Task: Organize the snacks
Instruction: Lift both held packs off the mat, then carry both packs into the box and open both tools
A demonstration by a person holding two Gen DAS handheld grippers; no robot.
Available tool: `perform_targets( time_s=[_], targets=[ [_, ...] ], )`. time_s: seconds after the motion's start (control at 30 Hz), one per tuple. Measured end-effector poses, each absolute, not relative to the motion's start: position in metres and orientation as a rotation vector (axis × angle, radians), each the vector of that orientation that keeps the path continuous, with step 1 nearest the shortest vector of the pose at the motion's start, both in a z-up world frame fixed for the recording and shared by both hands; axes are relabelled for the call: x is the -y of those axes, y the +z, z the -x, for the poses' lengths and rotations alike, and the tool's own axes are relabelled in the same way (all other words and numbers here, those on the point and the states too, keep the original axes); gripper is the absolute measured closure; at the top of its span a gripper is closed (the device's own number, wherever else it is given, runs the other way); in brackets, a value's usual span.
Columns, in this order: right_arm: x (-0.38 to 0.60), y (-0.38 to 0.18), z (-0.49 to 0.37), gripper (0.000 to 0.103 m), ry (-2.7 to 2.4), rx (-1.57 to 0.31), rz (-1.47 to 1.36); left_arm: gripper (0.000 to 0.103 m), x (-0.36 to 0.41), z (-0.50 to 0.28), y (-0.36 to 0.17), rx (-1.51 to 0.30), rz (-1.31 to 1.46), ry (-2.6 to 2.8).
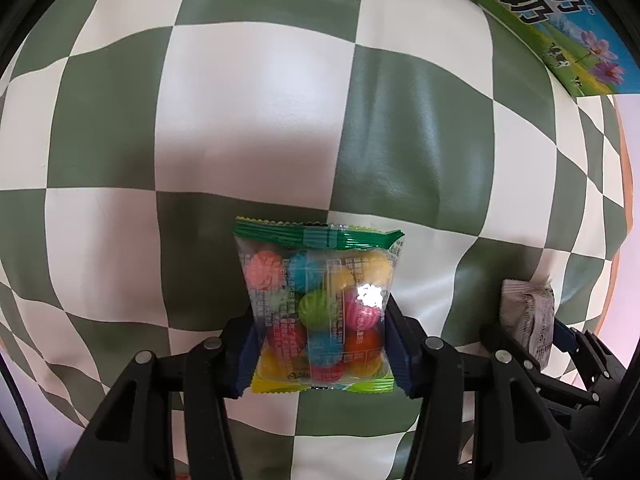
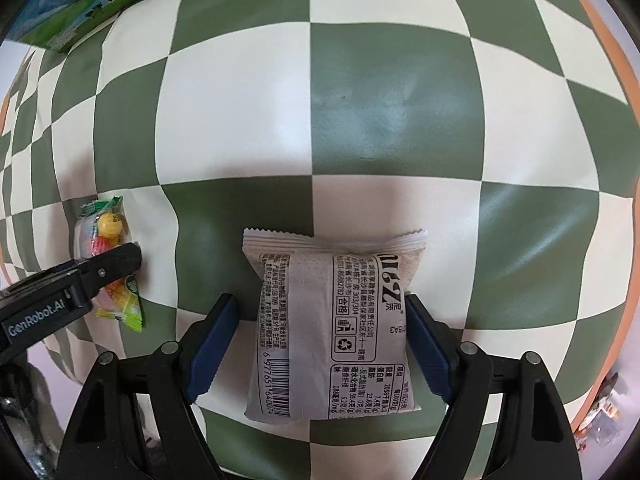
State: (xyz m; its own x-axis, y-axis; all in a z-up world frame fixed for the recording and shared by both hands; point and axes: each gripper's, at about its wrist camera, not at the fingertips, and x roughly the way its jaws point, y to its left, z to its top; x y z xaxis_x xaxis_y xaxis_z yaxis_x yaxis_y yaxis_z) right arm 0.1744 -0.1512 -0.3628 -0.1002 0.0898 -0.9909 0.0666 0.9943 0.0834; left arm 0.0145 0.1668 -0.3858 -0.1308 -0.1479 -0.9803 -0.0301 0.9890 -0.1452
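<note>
Grey snack packet (image 2: 334, 332) — barcode 6977651640074; beside it, "GenRobot.AI" on left claw (image 2: 120, 264).

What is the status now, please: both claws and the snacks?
Left claw shut on candy bag. Right claw shut on grey snack packet. Milk carton far ahead, path clear.
</note>
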Motion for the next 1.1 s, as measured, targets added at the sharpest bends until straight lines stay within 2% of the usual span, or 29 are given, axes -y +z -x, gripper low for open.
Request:
perform_targets(
  time_s=[0.03,0.07,0.33,0.7,0.9,1.1],
  targets=[
    [0.148,-0.361,-0.171,0.036,0.022,-1.659,-0.099,0.052,-0.167,-0.015,-0.383,-1.701,0.142,-0.106],
    [0.144,-0.357,-0.169,0.038,0.031,-1.643,-0.080,0.052,-0.167,-0.014,-0.382,-1.702,0.148,-0.109],
    [0.140,-0.342,-0.161,0.048,0.055,-1.607,-0.120,0.053,-0.166,-0.016,-0.366,-1.690,0.152,-0.163],
    [0.136,-0.289,-0.172,0.049,0.105,-1.525,-0.208,0.057,-0.164,-0.034,-0.320,-1.612,0.120,-0.246],
    [0.163,-0.242,-0.182,0.049,0.150,-1.455,-0.282,0.057,-0.170,-0.051,-0.250,-1.498,0.183,-0.323],
    [0.201,-0.175,-0.242,0.049,0.189,-1.305,-0.324,0.057,-0.170,-0.107,-0.177,-1.348,0.233,-0.388]
  ],
)
